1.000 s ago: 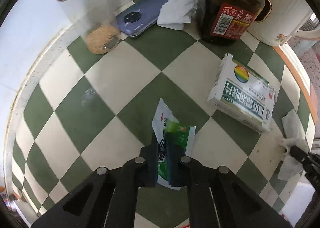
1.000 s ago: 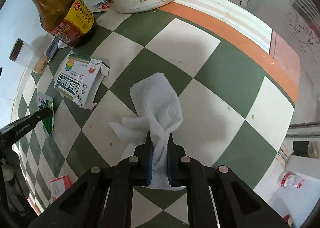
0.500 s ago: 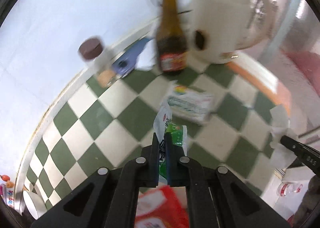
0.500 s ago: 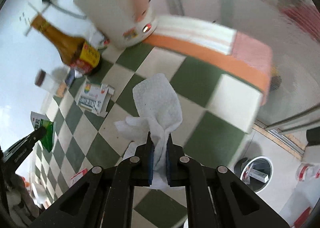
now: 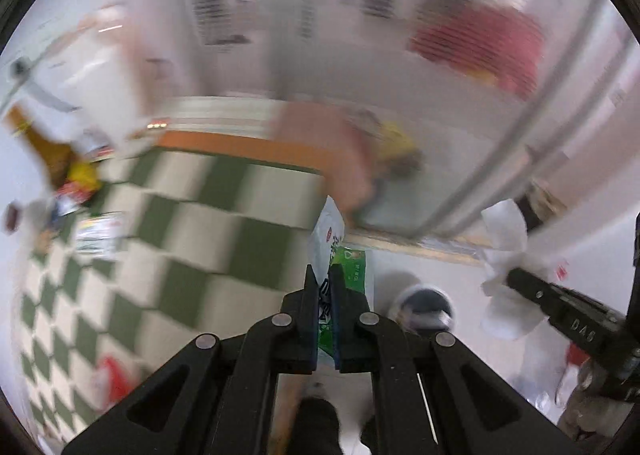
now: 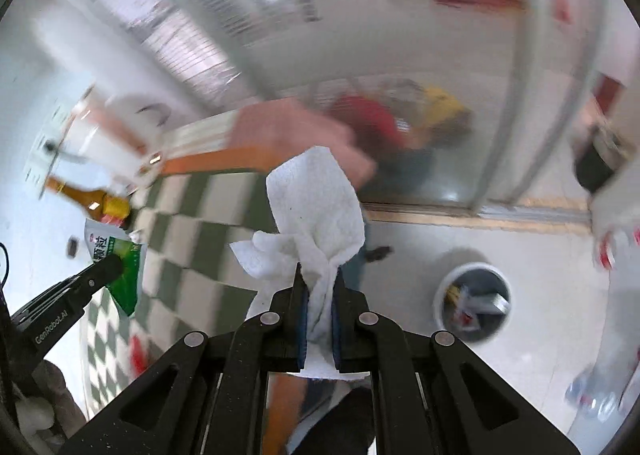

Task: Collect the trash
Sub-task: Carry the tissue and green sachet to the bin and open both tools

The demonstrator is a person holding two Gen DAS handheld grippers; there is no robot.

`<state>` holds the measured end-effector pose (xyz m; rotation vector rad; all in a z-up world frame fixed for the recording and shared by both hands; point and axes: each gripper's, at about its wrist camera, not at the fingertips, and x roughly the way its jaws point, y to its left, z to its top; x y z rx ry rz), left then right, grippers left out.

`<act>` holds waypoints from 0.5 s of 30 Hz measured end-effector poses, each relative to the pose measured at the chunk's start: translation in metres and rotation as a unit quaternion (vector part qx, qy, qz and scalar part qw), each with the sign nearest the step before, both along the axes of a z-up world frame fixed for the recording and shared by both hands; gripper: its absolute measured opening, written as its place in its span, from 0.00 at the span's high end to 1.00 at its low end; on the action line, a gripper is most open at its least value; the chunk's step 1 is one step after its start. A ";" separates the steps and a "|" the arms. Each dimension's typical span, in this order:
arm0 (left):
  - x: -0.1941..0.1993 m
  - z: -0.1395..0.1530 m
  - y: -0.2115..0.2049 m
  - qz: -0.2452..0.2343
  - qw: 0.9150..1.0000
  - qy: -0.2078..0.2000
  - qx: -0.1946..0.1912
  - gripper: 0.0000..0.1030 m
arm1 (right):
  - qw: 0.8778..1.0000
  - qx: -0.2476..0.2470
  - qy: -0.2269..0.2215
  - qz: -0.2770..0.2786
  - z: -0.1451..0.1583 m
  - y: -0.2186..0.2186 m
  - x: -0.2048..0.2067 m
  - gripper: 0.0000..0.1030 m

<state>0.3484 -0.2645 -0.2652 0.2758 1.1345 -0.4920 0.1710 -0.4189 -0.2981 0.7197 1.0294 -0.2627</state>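
My left gripper (image 5: 324,275) is shut on a green and white sachet wrapper (image 5: 334,239), held in the air beyond the table's edge. The wrapper also shows in the right wrist view (image 6: 116,263). My right gripper (image 6: 319,275) is shut on a crumpled white paper tissue (image 6: 316,199), also in the air; the tissue shows in the left wrist view (image 5: 506,239). A round white trash bin (image 6: 474,305) with rubbish inside stands on the floor below, to the right of the right gripper. It shows blurred in the left wrist view (image 5: 424,305).
The green and white checkered table (image 5: 192,215) lies to the left, with a brown sauce bottle (image 5: 52,151), a carton (image 5: 96,235) and a red packet (image 5: 110,375) on it. A glass sliding door (image 6: 460,95) stands ahead. Plastic bottles (image 6: 600,387) lie on the floor at right.
Both grippers have lifted off the table with their loads and swung right, out over the floor. The trash bin has come into view below.
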 end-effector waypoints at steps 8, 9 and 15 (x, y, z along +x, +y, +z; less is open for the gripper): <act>-0.066 -0.110 -0.143 -0.102 0.992 0.079 0.017 0.98 | 0.991 0.025 0.074 -0.106 -0.110 -0.095 -0.127 0.91; -0.075 -0.138 -0.162 -0.112 0.989 0.095 0.022 0.98 | 0.989 0.032 0.083 -0.116 -0.130 -0.104 -0.139 0.91; -0.098 -0.275 -0.216 -0.119 0.975 0.178 0.057 0.98 | 0.971 0.110 0.117 -0.176 -0.270 -0.142 -0.193 0.91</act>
